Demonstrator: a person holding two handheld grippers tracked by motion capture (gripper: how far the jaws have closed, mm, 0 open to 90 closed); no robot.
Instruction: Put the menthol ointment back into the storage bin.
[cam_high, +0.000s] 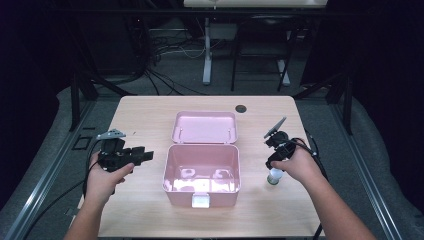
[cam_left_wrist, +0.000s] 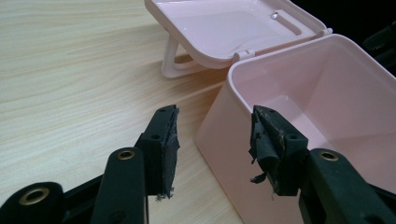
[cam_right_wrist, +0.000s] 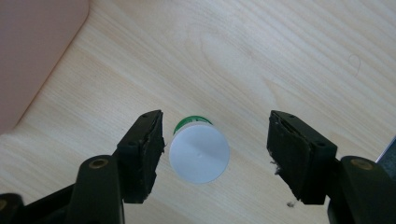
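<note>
1. Black jaws of the right gripper (cam_right_wrist: 215, 156) were seen spread wide apart, pointing down at the desk (cam_right_wrist: 280, 56).
2. Between those jaws one small white bottle (cam_right_wrist: 200, 154) with a green band was seen standing upright on the desk, viewed from above; it stood nearer the jaw at the left of the right gripper view, and whether that pad touched it could not be told. The other pad was clearly apart from it.
3. In the high view the bottle (cam_high: 274, 176) was placed to the right of the pink box (cam_high: 202, 195), near it but not touching.
4. The left gripper (cam_left_wrist: 215, 149) was also held with its jaws well apart, nothing clamped between them. It was aimed at the near left corner of the box (cam_left_wrist: 219, 140), one jaw over the box's open inside and the other outside its wall; contact could not be judged.
5. Counted: one pink box with its one hinged lid (cam_high: 204, 128) laid open behind it, one bottle, two grippers, one desk.
</note>
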